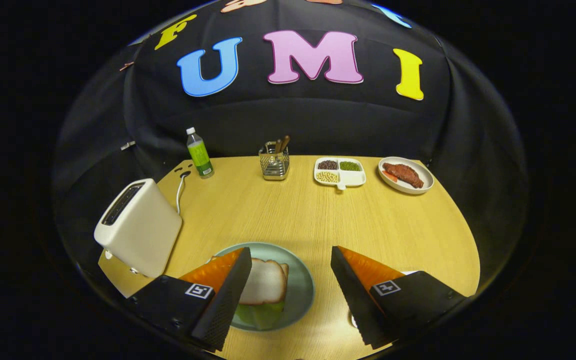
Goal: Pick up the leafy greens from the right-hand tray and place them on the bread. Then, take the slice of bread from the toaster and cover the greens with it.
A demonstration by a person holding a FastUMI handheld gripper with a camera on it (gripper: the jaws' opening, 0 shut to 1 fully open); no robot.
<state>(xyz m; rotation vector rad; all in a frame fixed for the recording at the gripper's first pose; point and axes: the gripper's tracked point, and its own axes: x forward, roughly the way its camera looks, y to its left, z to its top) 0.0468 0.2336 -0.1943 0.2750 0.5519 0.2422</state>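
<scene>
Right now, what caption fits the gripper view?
Open gripper above the green plate, slice of bread covering leafy greens, white toaster beside.

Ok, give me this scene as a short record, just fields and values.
gripper: gripper open, nothing between its fingers
plate: blue-green plate between and just ahead of the fingers
on plate: bread slice lying over leafy greens
toaster: white toaster beside the plate
far edge of table: green bottle, utensil holder, divided tray of beans, plate with meat
</scene>
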